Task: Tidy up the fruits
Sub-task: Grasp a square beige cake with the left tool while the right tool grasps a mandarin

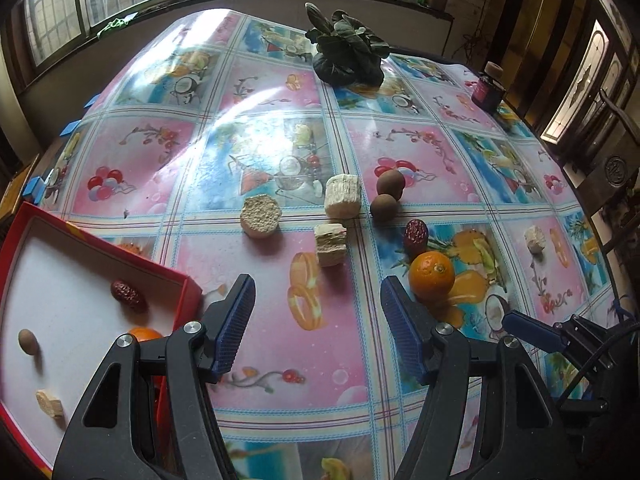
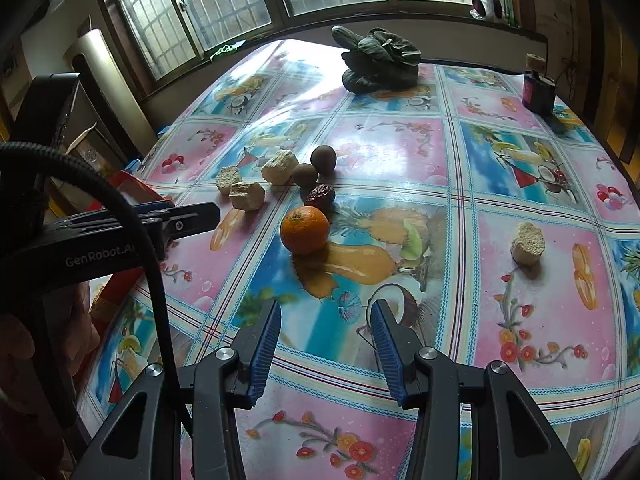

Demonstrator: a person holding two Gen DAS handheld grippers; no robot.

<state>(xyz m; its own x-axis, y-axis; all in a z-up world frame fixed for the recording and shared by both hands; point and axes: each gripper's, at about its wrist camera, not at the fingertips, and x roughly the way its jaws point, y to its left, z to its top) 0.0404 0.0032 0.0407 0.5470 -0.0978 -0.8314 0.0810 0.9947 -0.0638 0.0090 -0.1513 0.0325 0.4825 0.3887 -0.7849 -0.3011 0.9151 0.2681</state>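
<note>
— Both grippers are empty. On the left gripper (image 1: 318, 312) the fingers are spread with only tablecloth between them, and the right gripper (image 2: 325, 338) is parted too, more narrowly.

— Which step is this?

— I judge a reach for the next fruit. Already a date (image 1: 128, 295), one brown fruit (image 1: 28, 342) and a pale piece lie in the red box (image 1: 182, 292) at the left.

— And the next one?

— Probably the orange (image 2: 305, 230), just ahead of the right gripper (its fingers must spread wider first). Beyond it a second date (image 2: 320, 196) almost touches it, so the approach needs care.

— Other things?

— Two brown fruits (image 2: 316, 166), pale blocks (image 2: 280, 168) beside them, greens (image 2: 380, 60) and a jar (image 2: 538, 88) far behind, well apart.
</note>
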